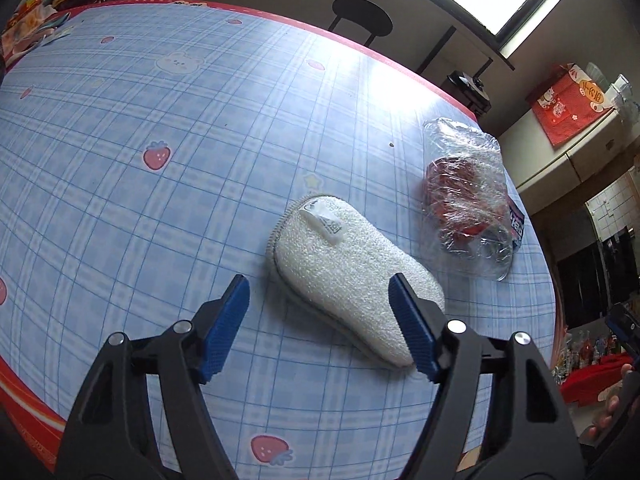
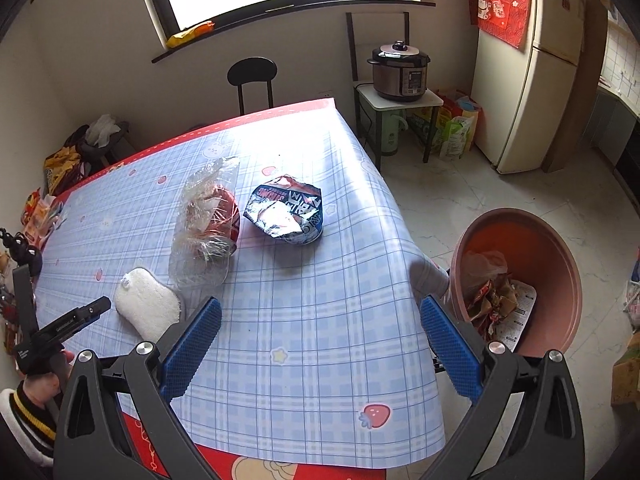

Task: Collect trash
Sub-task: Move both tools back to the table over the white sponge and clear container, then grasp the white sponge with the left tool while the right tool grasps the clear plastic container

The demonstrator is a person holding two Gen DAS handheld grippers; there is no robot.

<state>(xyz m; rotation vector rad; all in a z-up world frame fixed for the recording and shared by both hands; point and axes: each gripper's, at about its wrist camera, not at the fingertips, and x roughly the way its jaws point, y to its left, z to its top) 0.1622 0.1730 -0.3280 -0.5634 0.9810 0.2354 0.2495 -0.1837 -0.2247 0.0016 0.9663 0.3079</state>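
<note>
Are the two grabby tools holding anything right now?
No, nothing is held. The left tool stands open over the white sponge without pinching it. The right tool is open above the table.

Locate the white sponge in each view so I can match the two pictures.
Left wrist view: the white sponge lies at centre, reaching between the open left tool's fingers, untouched.
Right wrist view: the sponge sits at lower left, beyond the right tool's left finger.
Shared landmark: the crumpled clear plastic bag with something red inside, next to the sponge in both views.
</note>
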